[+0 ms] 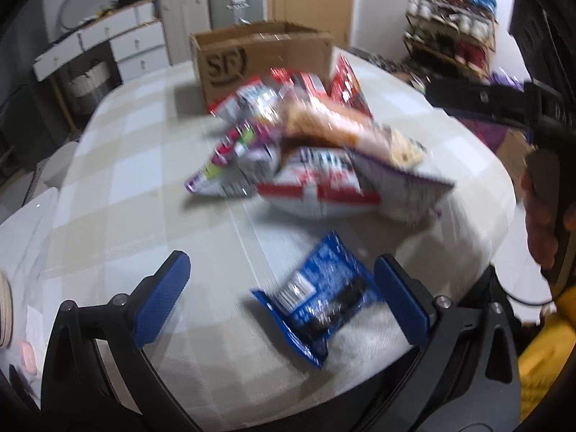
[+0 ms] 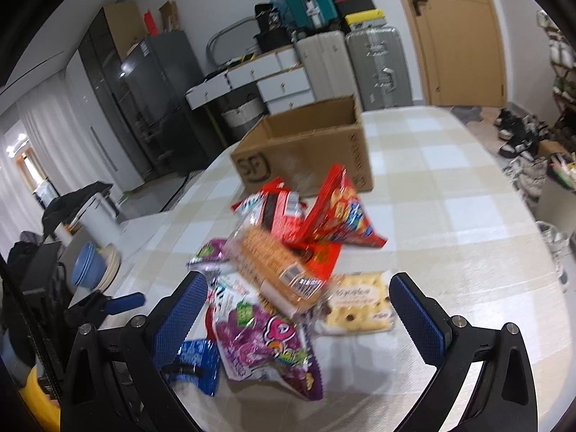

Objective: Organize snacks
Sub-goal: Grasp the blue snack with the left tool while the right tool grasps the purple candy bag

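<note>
- Both grippers are hanging over the near end of the table (image 2: 450,187) with a heap of snack bags between them and the cardboard box (image 2: 306,144), which is sitting open at the far end, looking empty from here.
- Left gripper (image 1: 284,288) is spread wide, holding nothing, and it's lining up on the blue packet (image 1: 316,298) lying flat by itself, near side of the heap. The packet is sitting between the pads but closer to the right-hand one, not touching either as far as I can tell.
- Right gripper (image 2: 298,309) is wide open too, empty, hovering over the purple bag (image 2: 259,338) and the cracker sleeve (image 2: 277,270) stacked on it; a pale biscuit pack (image 2: 356,309) is lying just right of those.
- Red bags (image 2: 334,216) are leaning at the far side of the heap, close to the box.
- My take for the grab: centre the left pads on the blue packet first, come down low so they pinch the body and not just the crinkly seam, close gently.
- Take the loose packet before the stacked stuff, otherwise the heap is probably sliding.
</note>
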Tool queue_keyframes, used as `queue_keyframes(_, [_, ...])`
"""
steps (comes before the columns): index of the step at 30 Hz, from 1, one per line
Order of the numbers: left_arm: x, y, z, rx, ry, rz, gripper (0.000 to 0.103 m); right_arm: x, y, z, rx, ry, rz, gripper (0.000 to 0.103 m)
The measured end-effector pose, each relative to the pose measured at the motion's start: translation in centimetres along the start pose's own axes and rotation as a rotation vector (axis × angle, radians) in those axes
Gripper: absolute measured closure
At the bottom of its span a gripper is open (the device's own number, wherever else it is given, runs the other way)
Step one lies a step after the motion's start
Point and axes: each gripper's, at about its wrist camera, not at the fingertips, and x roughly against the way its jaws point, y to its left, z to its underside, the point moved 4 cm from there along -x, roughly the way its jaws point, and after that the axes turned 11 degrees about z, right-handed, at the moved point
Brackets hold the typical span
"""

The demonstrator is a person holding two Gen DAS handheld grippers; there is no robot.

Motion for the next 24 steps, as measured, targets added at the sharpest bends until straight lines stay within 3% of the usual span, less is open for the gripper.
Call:
queue_keyframes(3, [-0.9,-0.5,0.9,-0.022,0.037,0.02,0.004,-0.8,0.3,0.8,0.02,0.025,-0.041,0.0])
queue_keyframes(6, [-2.0,-1.0,1.5,-0.035,0.071,0.076,0.013,-1.0,0.6,1.6,0.032,0.035,-0.082,0.0])
queue_keyframes(8, [-2.2,-1.3,1.7,-0.039,0.087,0.113,0.028,-1.1,0.8,1.9,0.04,0.041,-0.1,0.0])
queue_keyframes(10, [-2.3,-1.7,1.7,-0.059,0.086,0.126,0.03,-1.2,0.8,2.2,0.047,0.042,-0.111,0.0])
queue_keyframes(12, [-2.3,-2.1,1.9,-0.074,0.082,0.154,0.046,-1.3,0.8,2.4,0.05,0.047,-0.116,0.0])
queue_keyframes(14, [-2.4,-2.1,1.9,-0.066,0.076,0.177,0.055,-1.4,0.9,2.8,0.056,0.058,-0.13,0.0])
queue_keyframes(16, [-2.4,-1.9,1.9,-0.067,0.074,0.185,0.059,-1.3,1.0,3.1,0.063,0.062,-0.137,0.0])
queue_keyframes(24, [-1.8,-1.3,2.0,-0.032,0.059,0.206,0.06,-1.6,2.4,4.4,0.125,0.089,-0.146,0.0])
